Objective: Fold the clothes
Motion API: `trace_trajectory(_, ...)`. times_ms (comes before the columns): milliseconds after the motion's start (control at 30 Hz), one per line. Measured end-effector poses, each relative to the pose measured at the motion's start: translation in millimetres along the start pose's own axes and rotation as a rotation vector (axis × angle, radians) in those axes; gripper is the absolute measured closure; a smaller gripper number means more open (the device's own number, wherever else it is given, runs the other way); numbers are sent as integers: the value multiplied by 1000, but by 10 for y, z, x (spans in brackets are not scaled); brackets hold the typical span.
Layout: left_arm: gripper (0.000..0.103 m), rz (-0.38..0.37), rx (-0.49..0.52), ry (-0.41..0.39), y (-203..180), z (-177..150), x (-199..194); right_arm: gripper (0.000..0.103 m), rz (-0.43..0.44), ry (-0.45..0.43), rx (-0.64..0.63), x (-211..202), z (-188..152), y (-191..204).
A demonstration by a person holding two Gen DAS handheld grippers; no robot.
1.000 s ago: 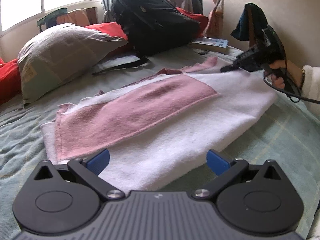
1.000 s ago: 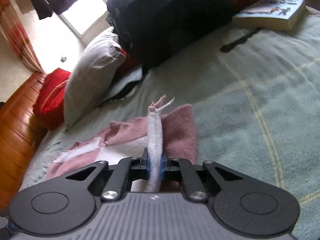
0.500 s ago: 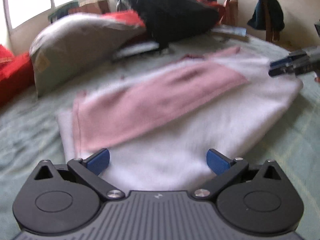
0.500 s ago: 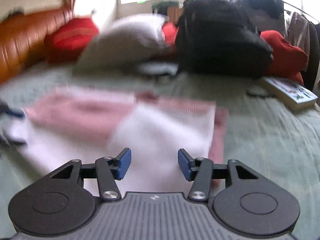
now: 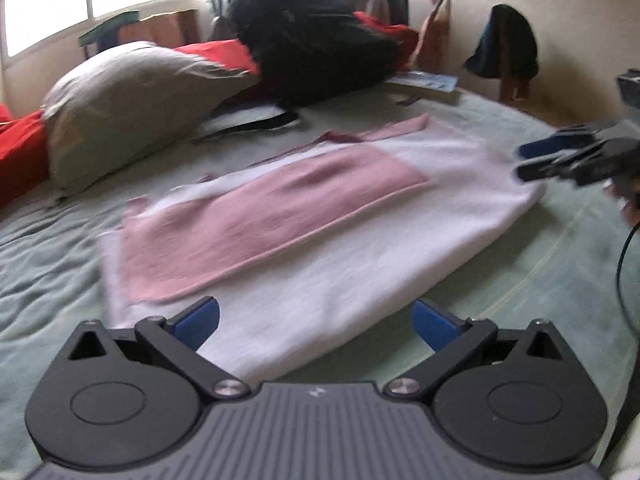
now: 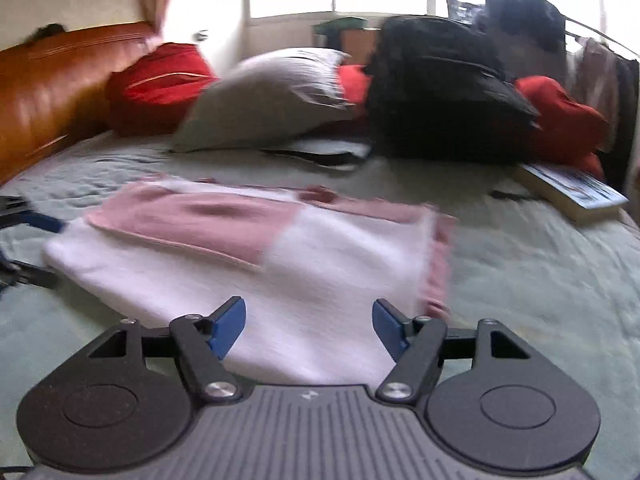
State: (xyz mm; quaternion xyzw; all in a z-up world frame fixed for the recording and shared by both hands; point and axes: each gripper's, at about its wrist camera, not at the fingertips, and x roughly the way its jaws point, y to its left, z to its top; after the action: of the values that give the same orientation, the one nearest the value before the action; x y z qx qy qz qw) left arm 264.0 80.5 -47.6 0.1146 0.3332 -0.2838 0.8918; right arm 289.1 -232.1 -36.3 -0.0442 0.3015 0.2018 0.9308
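Left wrist view shows the cloth (image 5: 320, 240) lying flat on the green bed (image 5: 540, 264), a white layer with a pink panel doubled over its far half, so it already rests in at least one fold. The left gripper (image 5: 316, 322) hangs over the near white edge with its jaws spread wide and nothing between them. The right gripper (image 5: 560, 160) shows at the cloth's right end, blurred, its two fingers apart and holding nothing. From the right wrist view, the right gripper (image 6: 309, 328) is likewise released above the near edge of the cloth (image 6: 320, 280), and frayed pink fringe runs along the right side. The cloth looks soft, light and limp — thick like terry, so it should sag and drape rather than hold shape, and layers may slide apart if only the top one is pinched. Good holds would be the near corners, taking all layers together — one claw at each end. Pillow (image 5: 132, 100), backpack (image 5: 312, 40) and book (image 6: 576, 190) sit at the far side, well apart from the cloth.
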Motion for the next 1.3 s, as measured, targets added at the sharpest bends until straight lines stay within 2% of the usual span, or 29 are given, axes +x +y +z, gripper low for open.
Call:
trace_trajectory(133,1,-24,-50,74,-68,-94,223,28,33,75,-26,228,-81,141)
trace_trajectory(267,1,-15,-102,84,42,-255,10,27,34,120,-3,139,-283,6)
trace_trajectory(367,1,41,-64,82,36,-228,-157,24,53,115,-1,-42,-299,-55)
trace_trajectory(500,1,72,41,31,-31,-2,-213,9,62,38,-73,-129,-81,75)
trace_trajectory(633,1,62,59,8,79,363,45,9,72,14,-116,134,291,107)
trace_trajectory(767,1,53,-15,35,377,525,365,9,62,71,-63,577,523,-124)
trace_trajectory(900,1,100,-104,109,754,362,569,8,61,156,27,842,354,-499)
trace_trajectory(967,1,82,-182,124,926,213,571,8,97,126,48,772,239,-607)
trace_trajectory(1033,1,32,-210,91,1002,98,479,8,124,91,59,665,151,-673)
trace_trajectory(1133,1,78,-172,101,922,125,358,6,104,86,30,509,129,-631)
trace_trajectory(1200,1,106,-127,110,814,181,266,0,72,93,-43,436,97,-502)
trace_trajectory(1300,1,119,-36,89,605,231,74,0,24,105,-153,326,50,-309)
